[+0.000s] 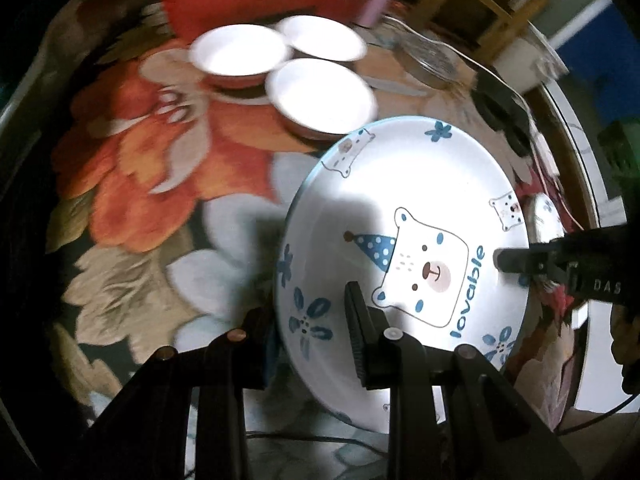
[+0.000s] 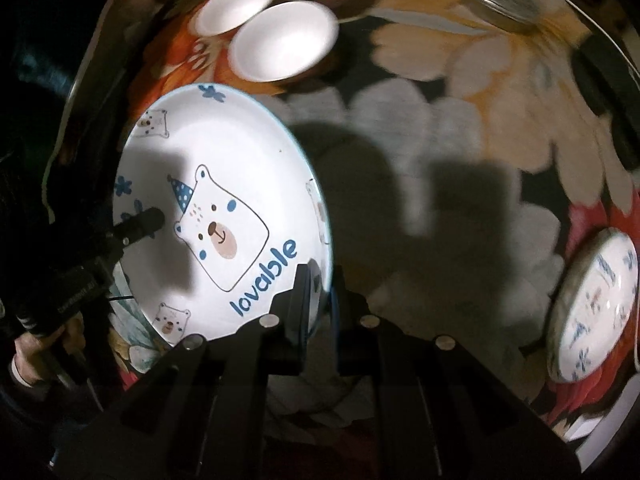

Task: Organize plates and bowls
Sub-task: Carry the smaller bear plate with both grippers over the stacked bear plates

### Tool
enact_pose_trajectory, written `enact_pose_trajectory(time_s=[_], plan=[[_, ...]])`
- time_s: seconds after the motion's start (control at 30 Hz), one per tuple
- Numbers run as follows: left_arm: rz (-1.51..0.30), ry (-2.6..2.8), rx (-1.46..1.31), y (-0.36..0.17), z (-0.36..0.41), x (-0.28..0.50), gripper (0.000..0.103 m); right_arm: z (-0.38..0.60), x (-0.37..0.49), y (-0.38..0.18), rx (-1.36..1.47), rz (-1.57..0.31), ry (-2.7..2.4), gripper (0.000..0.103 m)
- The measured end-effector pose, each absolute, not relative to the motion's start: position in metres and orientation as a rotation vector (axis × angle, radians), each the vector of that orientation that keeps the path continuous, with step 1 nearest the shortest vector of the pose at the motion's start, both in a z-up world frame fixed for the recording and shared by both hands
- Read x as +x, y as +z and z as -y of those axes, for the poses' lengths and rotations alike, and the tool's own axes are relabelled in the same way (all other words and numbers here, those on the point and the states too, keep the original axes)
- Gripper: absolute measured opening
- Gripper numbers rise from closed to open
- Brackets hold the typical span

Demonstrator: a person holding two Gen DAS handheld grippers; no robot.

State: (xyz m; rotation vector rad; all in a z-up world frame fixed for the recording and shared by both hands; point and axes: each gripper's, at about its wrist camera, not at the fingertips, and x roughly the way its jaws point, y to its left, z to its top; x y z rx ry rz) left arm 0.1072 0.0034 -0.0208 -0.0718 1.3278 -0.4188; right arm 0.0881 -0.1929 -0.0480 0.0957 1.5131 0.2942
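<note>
- The left gripper (image 1: 312, 320) pinches the near-left rim of the bear plate (image 1: 404, 240), one finger on the face and one behind the edge, fingers narrow on the rim. Judging by the tilt, the plate is lifted off the floral tablecloth (image 1: 140, 184), carried by both tools so that neither rim grip has to bear it alone.
- The bear plate, taken as the landmark, has three white bowls (image 1: 320, 96) beyond its far edge, two of them touching rims. Grouped so, they look ready for stacking.
- The right gripper (image 2: 320, 300) nips the opposite rim of the bear plate, near the word "lovable", fingers narrow on the edge.
- To the right of the bear plate, well apart, a second patterned plate (image 2: 592, 308) lies on the cloth, probably the stacking partner.
- Hard to make out: the plate's underside and whether any part touches the cloth; the rear finger of each tool is mostly behind the rim; the second plate is cut by the frame edge and blurred; a glassy lid-like object (image 2: 504, 0) beyond is smeared.
</note>
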Motion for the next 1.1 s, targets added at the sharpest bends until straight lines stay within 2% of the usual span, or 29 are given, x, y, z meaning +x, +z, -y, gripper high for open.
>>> enact_pose_trajectory(time_s=[0.47, 1.1], plan=[[-1.366, -0.616, 0.072, -0.018, 0.133, 0.097, 0.03, 0.321, 0.05, -0.042, 0.29, -1.458, 0.108, 0.01], [-1.404, -0.754, 0.179, -0.033, 0.255, 0.088, 0.03, 0.437, 0.001, -0.051, 0.475, -1.408, -0.031, 0.01]])
